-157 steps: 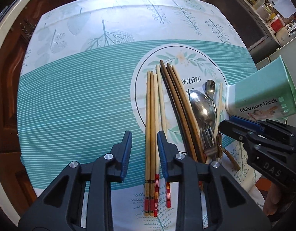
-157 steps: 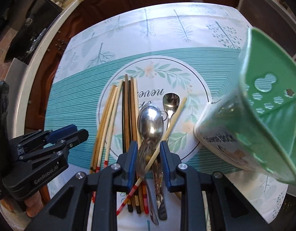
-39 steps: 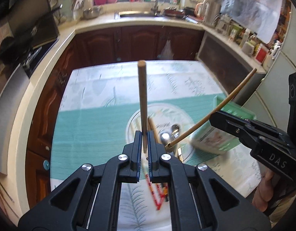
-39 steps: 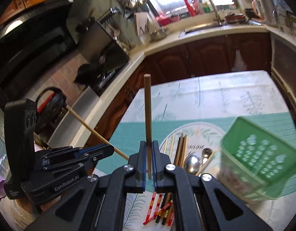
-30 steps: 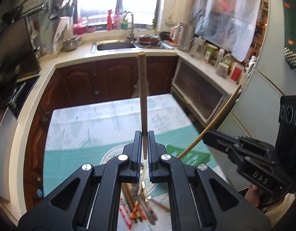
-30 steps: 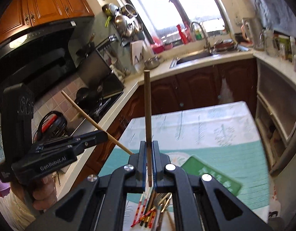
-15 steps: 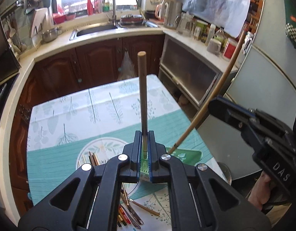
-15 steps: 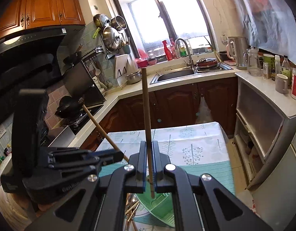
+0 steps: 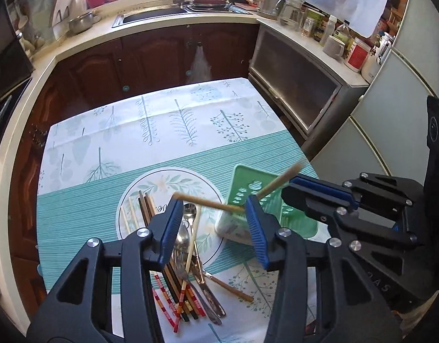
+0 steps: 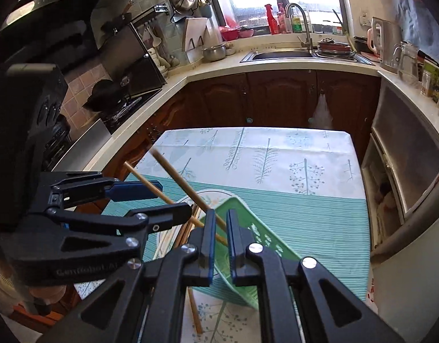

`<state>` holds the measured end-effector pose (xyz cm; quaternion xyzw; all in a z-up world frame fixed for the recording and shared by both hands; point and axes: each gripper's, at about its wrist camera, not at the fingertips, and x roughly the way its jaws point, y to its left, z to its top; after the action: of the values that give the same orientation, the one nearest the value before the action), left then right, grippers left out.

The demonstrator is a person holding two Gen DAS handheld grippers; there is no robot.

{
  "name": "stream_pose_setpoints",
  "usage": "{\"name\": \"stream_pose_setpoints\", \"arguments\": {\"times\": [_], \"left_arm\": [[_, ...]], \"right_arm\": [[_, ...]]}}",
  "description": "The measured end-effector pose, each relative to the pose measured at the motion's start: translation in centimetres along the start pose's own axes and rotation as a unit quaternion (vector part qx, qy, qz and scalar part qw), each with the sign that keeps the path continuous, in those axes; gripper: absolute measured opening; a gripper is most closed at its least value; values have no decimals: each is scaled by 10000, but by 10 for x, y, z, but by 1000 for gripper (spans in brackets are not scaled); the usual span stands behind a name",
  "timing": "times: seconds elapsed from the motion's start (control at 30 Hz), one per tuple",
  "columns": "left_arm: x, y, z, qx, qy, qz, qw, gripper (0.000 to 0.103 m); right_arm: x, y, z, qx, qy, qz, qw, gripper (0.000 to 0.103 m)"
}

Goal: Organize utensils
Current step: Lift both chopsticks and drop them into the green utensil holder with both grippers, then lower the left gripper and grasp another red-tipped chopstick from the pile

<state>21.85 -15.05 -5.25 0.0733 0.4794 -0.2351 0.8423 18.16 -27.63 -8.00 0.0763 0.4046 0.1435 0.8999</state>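
On the left of the cloth-covered desk (image 9: 162,131) a heap of utensils (image 9: 188,260) is left unsorted, presumably waiting to be moved into the holder. Two spoons (image 9: 190,211) and at least one fork can be counted in it. About seven chopsticks, pale and dark, can be made out, but an exact count is prevented by the jaws in front.

Above the heap the left gripper (image 9: 213,203) is pointed steeply down. Its jaws are opening and stand half wide. One chopstick (image 9: 196,199) is seen crosswise between them, blurred and gripped by neither pad; it is judged to have been let go so that it drops towards the holder.

Just to the right, one green holder (image 9: 242,180) is tipped on the desk with its perforated side up, beneath both grippers.

Furthest right, the right gripper (image 10: 221,220) is held over the holder with its jaws narrow. A second chopstick (image 10: 179,178) is slanted through the gap; whether it is pinched or loose cannot be told. Two grippers and two lifted chopsticks are thus counted.
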Motion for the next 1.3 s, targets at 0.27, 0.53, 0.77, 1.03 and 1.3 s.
{"name": "stream_pose_setpoints", "arguments": {"times": [0.27, 0.53, 0.77, 1.03, 1.3], "left_arm": [[-27, 17, -28, 141, -322, 250, 9991, 42], [-51, 41, -62, -149, -230, -91, 9996, 42], [-54, 67, -81, -546, -81, -4, 9985, 54], [-28, 98, -96, -959, 243, 234, 9948, 50], [46, 140, -111, -1685, 1087, 274, 9793, 37]], "right_arm": [[-5, 19, -11, -67, 132, 87, 9999, 8], [-12, 39, -31, -160, 62, 236, 9996, 8], [-4, 54, -47, -293, 178, 228, 9992, 8], [25, 57, -66, -45, 537, 419, 9977, 8], [53, 69, -83, -95, 870, 424, 9953, 8]]}}
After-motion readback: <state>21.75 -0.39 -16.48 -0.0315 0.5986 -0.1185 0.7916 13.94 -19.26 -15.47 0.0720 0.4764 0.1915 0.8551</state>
